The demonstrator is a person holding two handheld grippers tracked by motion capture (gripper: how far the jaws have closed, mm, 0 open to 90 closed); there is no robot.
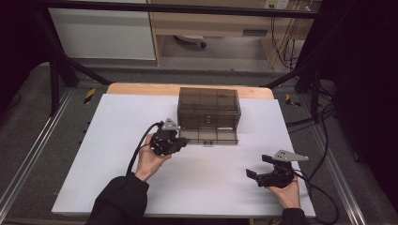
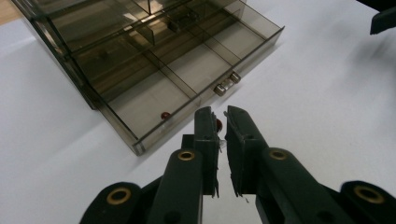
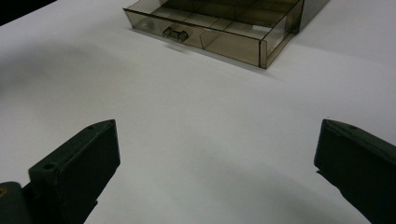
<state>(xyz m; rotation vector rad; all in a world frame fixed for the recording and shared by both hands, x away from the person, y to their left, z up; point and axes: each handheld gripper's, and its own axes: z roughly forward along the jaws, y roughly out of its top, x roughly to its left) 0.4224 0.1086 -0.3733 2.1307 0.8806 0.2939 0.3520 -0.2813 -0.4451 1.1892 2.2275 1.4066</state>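
A smoky see-through drawer box (image 1: 209, 105) stands at the back middle of the white table, its bottom drawer (image 1: 213, 136) pulled out. The drawer (image 2: 187, 70) has several compartments, and a small red bead (image 2: 164, 115) lies in the near corner one. My left gripper (image 1: 181, 143) hovers just outside the drawer's front left corner. In the left gripper view its jaws (image 2: 222, 114) are nearly together on a tiny red piece (image 2: 218, 125). My right gripper (image 1: 259, 166) rests open near the table's front right, nothing between its jaws (image 3: 217, 140).
The drawer's clear handle (image 2: 226, 84) sticks out at the middle of its front wall. The white table top (image 1: 206, 183) spreads between the two hands. A wooden strip (image 1: 141, 89) edges the far side, with black frame bars and cables beyond.
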